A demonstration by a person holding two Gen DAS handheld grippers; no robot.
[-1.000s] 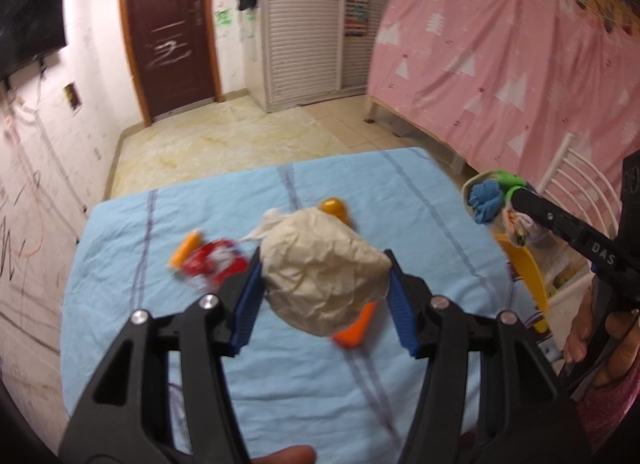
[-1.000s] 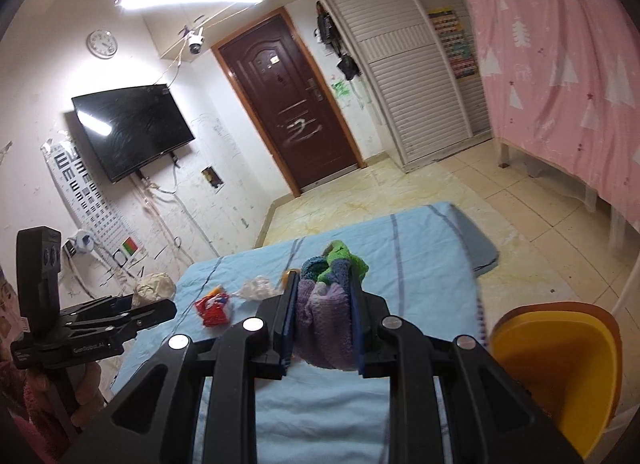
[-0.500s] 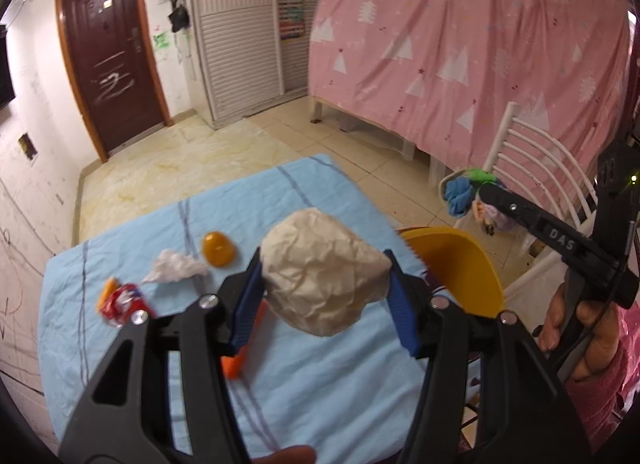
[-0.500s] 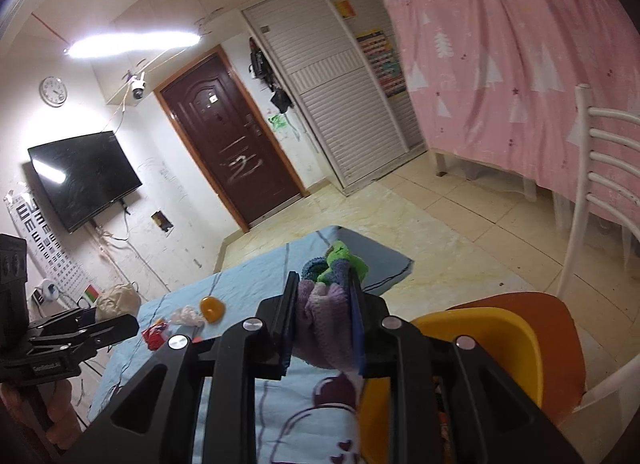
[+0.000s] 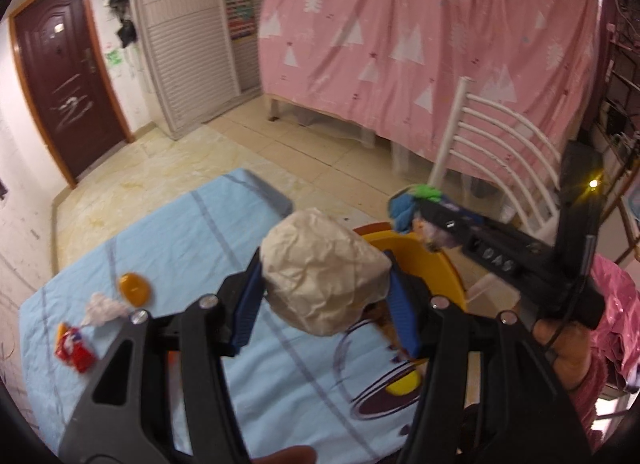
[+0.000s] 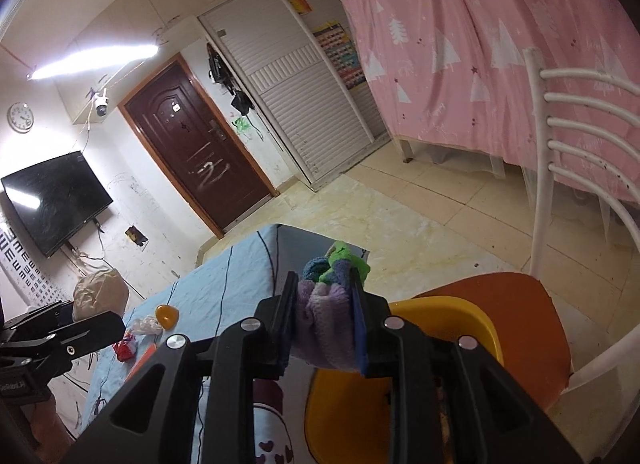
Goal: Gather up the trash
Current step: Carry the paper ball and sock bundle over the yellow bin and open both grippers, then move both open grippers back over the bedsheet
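The left claw point(image 5: 326, 292) is clamped on a crumpled ball of tan paper point(image 5: 324, 272), its blue pads point(image 5: 402, 314) pressed against both sides of the wad. The ball hangs in the air above the near right part of the desk point(image 5: 192, 232), close to the rim of a yellow bin point(image 5: 428, 260) that stands just past the desk's right edge.

The right claw point(image 6: 324, 318) has a bundle of knitted cloth point(image 6: 326, 328) between its fingers: purple and white at the bottom, blue and green at the top. Its jaws have just been opening a little, yet the cloth sits between the pads, which touch it on both sides. From the right wrist view the bundle hangs over the bin's near rim point(image 6: 440, 306). The bin rests on the orange seat point(image 6: 532, 324) of a white chair point(image 6: 560, 136).

The desk is covered by a light blue cloth with dark stripes and a printed picture near the front. On it, well apart from the claws, lie an orange peel point(image 5: 134, 287), a white tissue point(image 5: 105, 306) just beside it, and a red wrapper point(image 5: 76, 352) nearer the left edge. An orange piece point(image 6: 140, 362) shows behind the left claw's body, mostly hidden.

A hand point(image 5: 564, 352) with a pink sleeve point(image 5: 616, 304) grips the right claw's handle.
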